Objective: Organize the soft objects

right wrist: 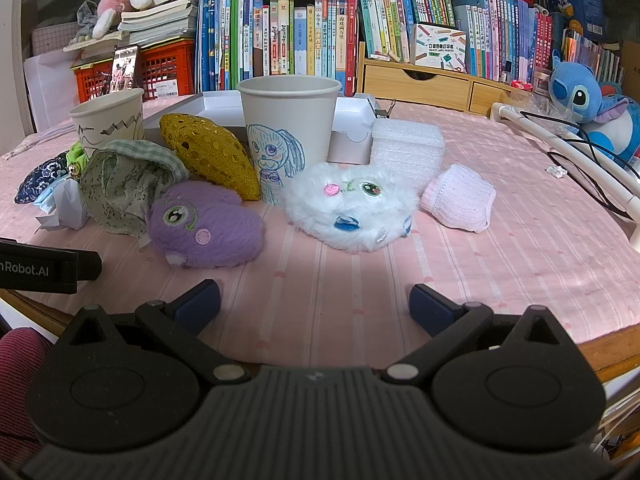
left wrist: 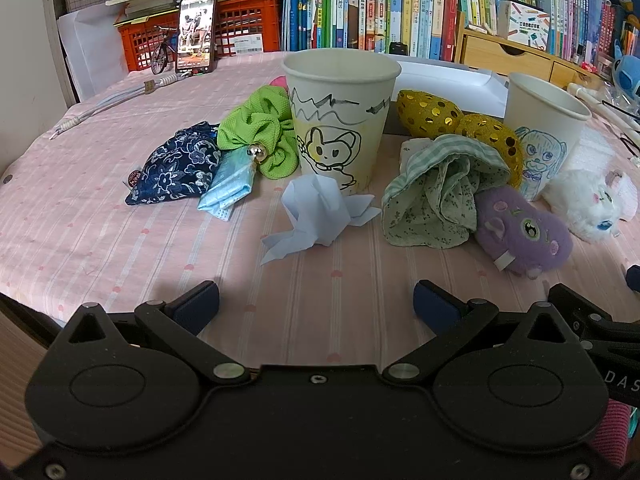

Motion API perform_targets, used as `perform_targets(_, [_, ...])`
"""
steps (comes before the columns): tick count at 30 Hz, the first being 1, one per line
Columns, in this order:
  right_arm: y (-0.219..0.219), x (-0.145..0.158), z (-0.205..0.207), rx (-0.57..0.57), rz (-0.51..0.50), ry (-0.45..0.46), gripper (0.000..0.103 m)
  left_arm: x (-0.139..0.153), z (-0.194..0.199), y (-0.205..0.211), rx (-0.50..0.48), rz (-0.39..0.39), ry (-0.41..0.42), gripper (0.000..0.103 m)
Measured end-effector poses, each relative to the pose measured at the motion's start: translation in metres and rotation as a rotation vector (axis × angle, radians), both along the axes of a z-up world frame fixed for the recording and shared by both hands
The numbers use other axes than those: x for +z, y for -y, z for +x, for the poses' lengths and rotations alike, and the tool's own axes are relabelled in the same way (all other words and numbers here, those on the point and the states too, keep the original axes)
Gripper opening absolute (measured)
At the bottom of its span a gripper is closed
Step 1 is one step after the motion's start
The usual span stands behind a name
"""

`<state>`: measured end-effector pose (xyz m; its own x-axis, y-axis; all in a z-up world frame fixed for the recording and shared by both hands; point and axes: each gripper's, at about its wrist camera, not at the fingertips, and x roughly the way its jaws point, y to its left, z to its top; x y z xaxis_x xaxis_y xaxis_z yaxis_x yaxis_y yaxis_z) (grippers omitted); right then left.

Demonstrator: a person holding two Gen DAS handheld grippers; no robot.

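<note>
A green cloth pouch (left wrist: pixel 436 192) hides part of the gold sequined toy (left wrist: pixel 492 140) behind it, the white plush (left wrist: pixel 588 204) covers the right cup's (left wrist: pixel 544 120) foot, and book spines (left wrist: pixel 360 4) blur beyond reading.

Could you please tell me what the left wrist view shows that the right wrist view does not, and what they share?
Only the left wrist view shows the small model bicycle near the phone. Only the right wrist view shows the pink knitted piece, the white foam block and the blue plush. Both show the two drawn-on paper cups, the purple plush, white plush and gold sequin pouch.
</note>
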<state>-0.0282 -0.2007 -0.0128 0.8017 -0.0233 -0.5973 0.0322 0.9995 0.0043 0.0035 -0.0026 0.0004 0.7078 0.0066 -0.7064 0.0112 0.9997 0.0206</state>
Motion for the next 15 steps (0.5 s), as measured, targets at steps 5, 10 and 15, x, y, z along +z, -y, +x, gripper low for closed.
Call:
perform_targets(5, [0.0,0.0,0.0001,0.0,0.0,0.0,0.103,-0.0001,-0.0001,0.0004,0.0,0.0,0.001,0.103])
perform_targets(10, [0.0,-0.0002,0.0001,0.0,0.0,0.0,0.103,-0.0001,-0.0001,0.0003,0.0,0.0,0.0,0.103])
perform_targets(15, [0.0,-0.0002,0.0001,0.0,0.0,0.0,0.103,0.0001,0.0001,0.0003,0.0,0.0,-0.001,0.103])
